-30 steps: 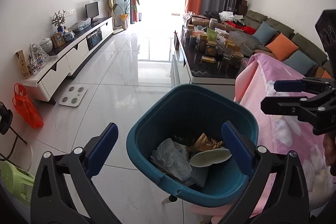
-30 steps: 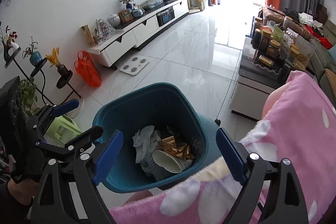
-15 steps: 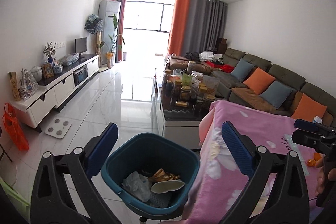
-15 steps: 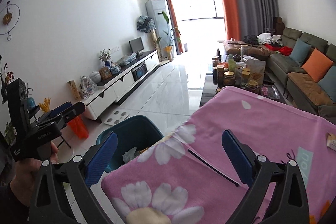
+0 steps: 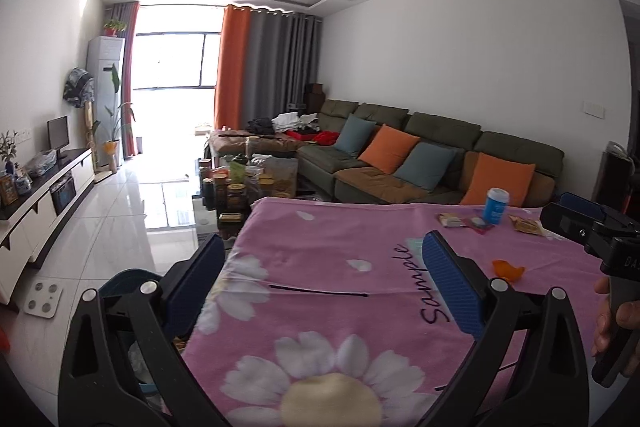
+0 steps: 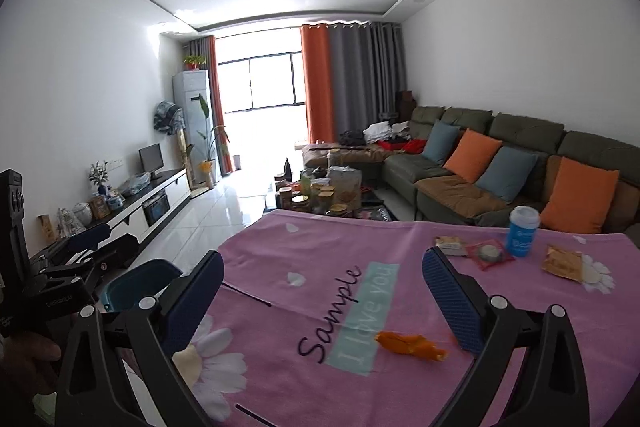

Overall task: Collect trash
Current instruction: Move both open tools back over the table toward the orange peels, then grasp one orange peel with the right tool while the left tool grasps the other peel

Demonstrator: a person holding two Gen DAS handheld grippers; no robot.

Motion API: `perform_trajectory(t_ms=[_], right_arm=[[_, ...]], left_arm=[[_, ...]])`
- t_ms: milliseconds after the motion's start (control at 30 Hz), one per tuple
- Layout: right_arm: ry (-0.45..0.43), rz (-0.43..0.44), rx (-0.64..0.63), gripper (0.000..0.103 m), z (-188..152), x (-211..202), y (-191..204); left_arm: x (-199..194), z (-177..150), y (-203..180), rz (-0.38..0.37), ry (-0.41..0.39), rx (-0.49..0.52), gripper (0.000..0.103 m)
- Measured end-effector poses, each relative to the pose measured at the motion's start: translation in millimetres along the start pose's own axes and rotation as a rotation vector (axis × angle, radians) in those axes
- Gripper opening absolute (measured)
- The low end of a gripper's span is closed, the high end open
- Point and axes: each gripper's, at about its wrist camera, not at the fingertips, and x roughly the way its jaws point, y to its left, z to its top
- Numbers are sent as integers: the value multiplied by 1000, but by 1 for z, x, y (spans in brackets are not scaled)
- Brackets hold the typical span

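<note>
Trash is scattered on the table (image 6: 280,251): an orange peel (image 6: 410,341) toward the near edge, wrappers (image 6: 486,253) and a blue cup (image 6: 522,231) along the far right edge. Both the right gripper (image 6: 320,291) and left gripper (image 5: 320,275) are spread and empty. The bin (image 6: 136,281) stands off the left edge. Likely next: reach for the peel.

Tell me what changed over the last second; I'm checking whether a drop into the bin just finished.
Both grippers swung up from over the teal bin to the pink tablecloth. The right gripper, its jaws just opening, and the left gripper are empty. Orange peel, blue cup and wrappers await.
</note>
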Motion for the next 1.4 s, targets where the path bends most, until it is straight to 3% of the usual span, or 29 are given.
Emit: perform_trajectory(t_ms=[167,433,633,1167,1400], right_arm=[[-34,-98,11,96,-14,-30,-21],[11,-201,65,96,-44,-52,-51],[42,-253,95,96,-57,-57,-74],[316,-246,56,95,-59,40,-132],[456,-223,90,78,-71,86,-148]], left_arm=[[0,-6,-42,-77,-5,45,97],[7,-19,-94,-194,11,105,97],[19,-31,-112,-237,45,126,97],[112,-47,-138,-299,194,146,97],[143,-51,-142,-314,245,138,97]])
